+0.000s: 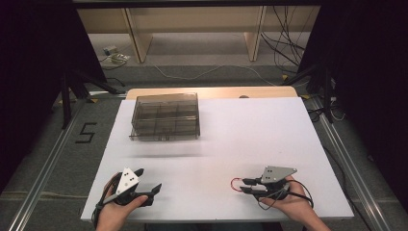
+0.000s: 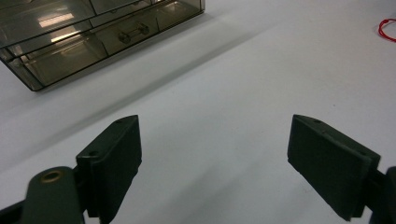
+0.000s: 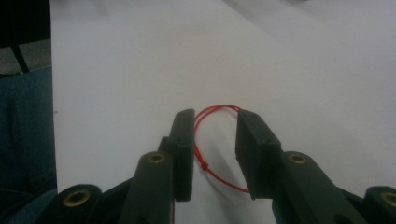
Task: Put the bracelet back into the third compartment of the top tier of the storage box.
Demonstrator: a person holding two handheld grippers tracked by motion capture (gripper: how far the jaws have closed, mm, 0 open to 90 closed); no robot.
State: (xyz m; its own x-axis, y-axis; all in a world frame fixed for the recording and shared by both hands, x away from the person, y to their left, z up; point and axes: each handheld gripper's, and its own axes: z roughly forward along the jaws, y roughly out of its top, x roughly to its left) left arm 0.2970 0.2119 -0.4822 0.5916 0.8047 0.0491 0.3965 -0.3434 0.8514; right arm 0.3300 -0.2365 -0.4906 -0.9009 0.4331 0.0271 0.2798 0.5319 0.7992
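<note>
Right gripper [image 1: 244,185] low over the white table [image 1: 231,139] near its front right edge, lying roughly level with the fingers [image 3: 183,154] aimed toward the table's left. Red string loop [image 3: 211,140] lies flat on the table right between the two fingers; in the right gripper view the loop bows out past the fingertips, with a small knot on the strand close to the left-hand finger. Fingers stand narrow around the loop with a gap left between them; whether the pads already press the string I cannot tell, it looks loose on the surface. In the high view the red loop [image 1: 235,184] pokes out just at the right gripper's tips. Left gripper [image 1: 146,187] rests near the front left edge of the table, held by the left hand [image 1: 113,211], fingers [image 2: 116,158] spread wide with bare table between them, holding nothing. Clear smoky plastic organizer box [image 1: 165,116] with divided compartments sits toward the far left part of the table, well apart from both grippers; small part visible in one compartment in the left gripper view, too blurred to name.
</note>
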